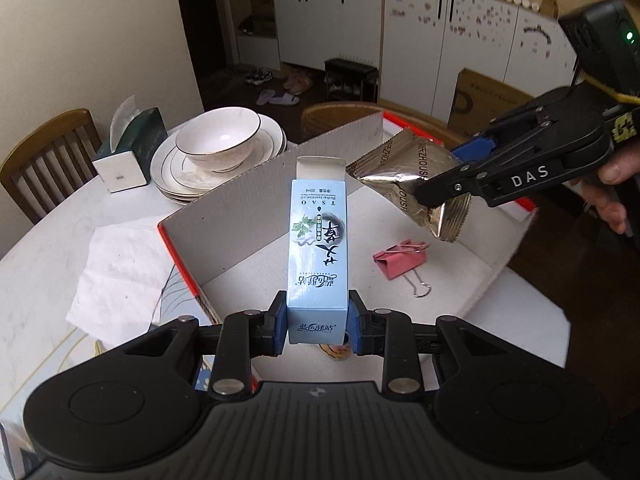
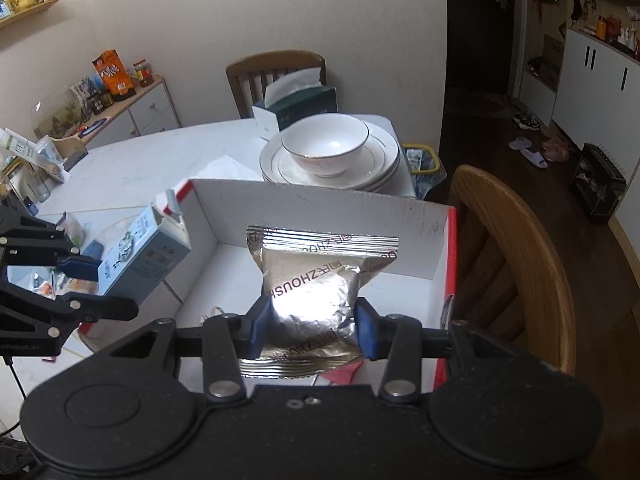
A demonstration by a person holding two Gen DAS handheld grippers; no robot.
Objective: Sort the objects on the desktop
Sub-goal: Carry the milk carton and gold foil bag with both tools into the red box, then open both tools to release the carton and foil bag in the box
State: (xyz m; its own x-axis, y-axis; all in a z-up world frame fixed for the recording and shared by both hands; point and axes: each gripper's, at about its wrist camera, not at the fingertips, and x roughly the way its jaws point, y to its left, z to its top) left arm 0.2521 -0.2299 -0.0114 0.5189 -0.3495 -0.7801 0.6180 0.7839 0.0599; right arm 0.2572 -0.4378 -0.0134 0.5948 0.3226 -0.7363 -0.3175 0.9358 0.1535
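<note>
My left gripper (image 1: 318, 320) is shut on a tall light-blue carton (image 1: 318, 248), which it holds over the near corner of a white cardboard box with red edges (image 1: 232, 220). Its top flap stands open. In the right wrist view the same blue carton (image 2: 144, 258) shows at the left, over the box's left wall. My right gripper (image 2: 312, 326) is shut on a gold foil packet (image 2: 316, 280) above the box (image 2: 320, 208). The left wrist view shows that packet (image 1: 412, 178) hanging over the box's far right side. A pink binder clip (image 1: 400, 260) lies on the box floor.
White plates with a bowl (image 1: 218, 148) on top and a green tissue box (image 1: 132, 148) stand beyond the box. A white napkin (image 1: 120, 268) lies to the left of it on the table. Wooden chairs (image 2: 516, 256) stand at the table's edge.
</note>
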